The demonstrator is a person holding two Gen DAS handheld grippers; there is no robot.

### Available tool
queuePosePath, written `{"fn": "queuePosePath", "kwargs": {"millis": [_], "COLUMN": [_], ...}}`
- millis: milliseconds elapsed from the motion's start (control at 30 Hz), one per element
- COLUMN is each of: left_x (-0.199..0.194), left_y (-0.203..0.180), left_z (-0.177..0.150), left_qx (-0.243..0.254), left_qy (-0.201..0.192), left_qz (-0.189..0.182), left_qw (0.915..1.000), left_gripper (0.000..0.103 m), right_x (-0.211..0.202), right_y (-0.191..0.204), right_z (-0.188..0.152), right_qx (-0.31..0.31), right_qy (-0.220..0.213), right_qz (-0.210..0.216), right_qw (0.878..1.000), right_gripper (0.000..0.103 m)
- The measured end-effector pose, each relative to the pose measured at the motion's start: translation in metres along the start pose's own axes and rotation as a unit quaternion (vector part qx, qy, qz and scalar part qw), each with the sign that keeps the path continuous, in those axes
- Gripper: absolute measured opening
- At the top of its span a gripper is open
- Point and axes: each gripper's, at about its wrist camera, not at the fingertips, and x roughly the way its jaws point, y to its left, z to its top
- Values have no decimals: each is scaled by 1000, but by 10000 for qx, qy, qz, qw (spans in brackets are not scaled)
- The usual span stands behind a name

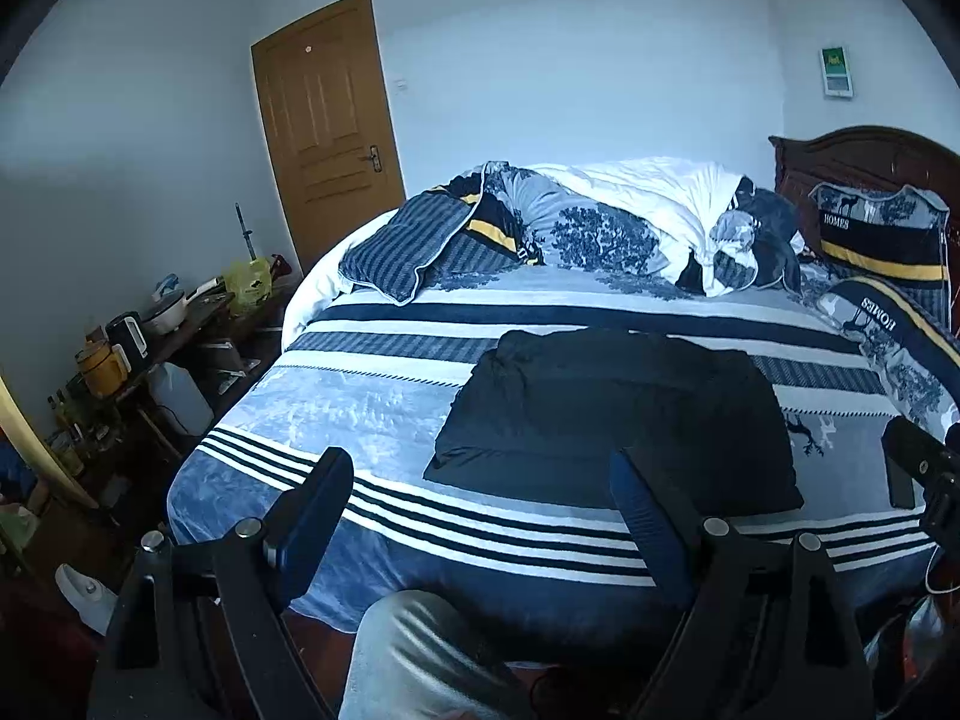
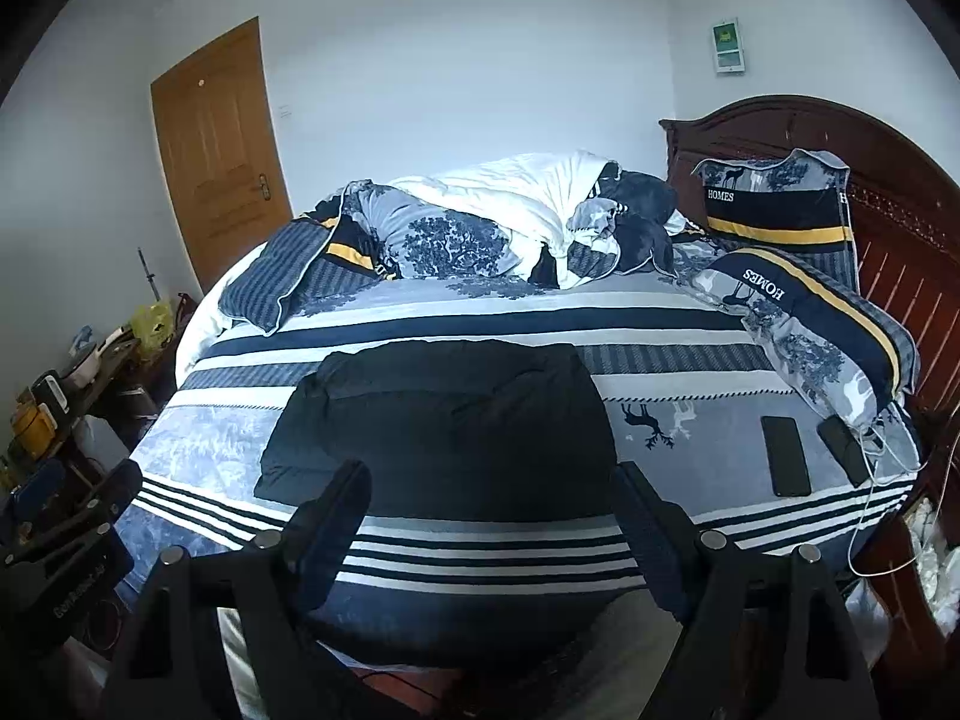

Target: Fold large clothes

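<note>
Since both of our grippers hang back over the near edge of the bed with nothing in them, we judge that we stand between folds, or at the very end of them. Our left gripper has its jaws spread wide and empty; our right gripper is the same, its fingers well parted and clear of cloth.

We see the garment on the striped bedspread, near the foot edge and just ahead of both grippers. It is dark, nearly black, matte and soft, already gathered into a rough rectangle with a thick rolled lump at its far left corner and shallow creases across the top. Whether it needs one more fold we cannot tell for sure; it looks fairly compact.

If we fold again, we would need to pinch the two near corners, one per gripper, lift them together and carry them to the far edge, keeping the layers from sliding. We expect the fabric to sag between the grips.

To the right, two flat dark phones lie apart from the garment, beside a patterned pillow.
</note>
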Motion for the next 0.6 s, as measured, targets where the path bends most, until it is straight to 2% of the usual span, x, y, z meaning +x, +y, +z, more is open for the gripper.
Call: {"fn": "queuePosePath", "kwargs": {"millis": [600], "left_x": [25], "left_y": [1], "left_z": [-2], "left_qx": [-24], "left_qy": [273], "left_qz": [17], "left_qw": [9996], "left_gripper": [88], "right_x": [28], "right_y": [12], "right_z": [1], "right_qx": [-80], "right_qy": [218], "right_qz": [79], "right_qw": [9997], "right_gripper": [84]}}
